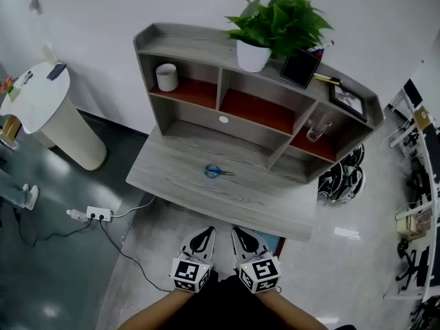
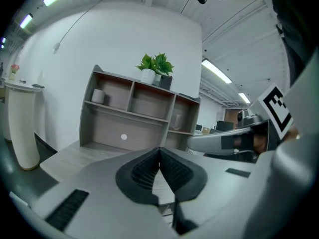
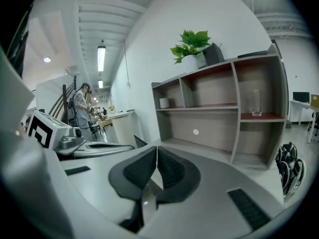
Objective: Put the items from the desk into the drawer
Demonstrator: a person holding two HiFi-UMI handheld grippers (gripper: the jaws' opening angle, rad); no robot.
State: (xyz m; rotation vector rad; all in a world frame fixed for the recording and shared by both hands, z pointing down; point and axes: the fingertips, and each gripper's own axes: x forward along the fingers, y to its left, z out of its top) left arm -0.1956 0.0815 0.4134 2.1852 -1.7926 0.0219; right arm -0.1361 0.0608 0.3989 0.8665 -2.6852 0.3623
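Blue-handled scissors (image 1: 216, 172) lie in the middle of the grey desk (image 1: 180, 181). Behind them stands a shelf unit (image 1: 206, 45) holding a white cup (image 1: 166, 77), a glass (image 1: 315, 130) and a potted plant (image 1: 265, 29). My left gripper (image 1: 205, 236) and right gripper (image 1: 243, 237) hover side by side in front of the desk's near edge, both shut with nothing between the jaws. In the left gripper view the left gripper (image 2: 159, 151) points at the shelf; in the right gripper view the right gripper (image 3: 156, 151) does the same. No drawer shows.
A white round pedestal table (image 1: 41, 105) stands at the left. A power strip (image 1: 97, 214) with cable lies on the floor. Shoes (image 1: 344, 177) sit beside the desk's right end. A picture frame (image 1: 348, 101) and a dark card (image 1: 300, 67) rest atop the shelf.
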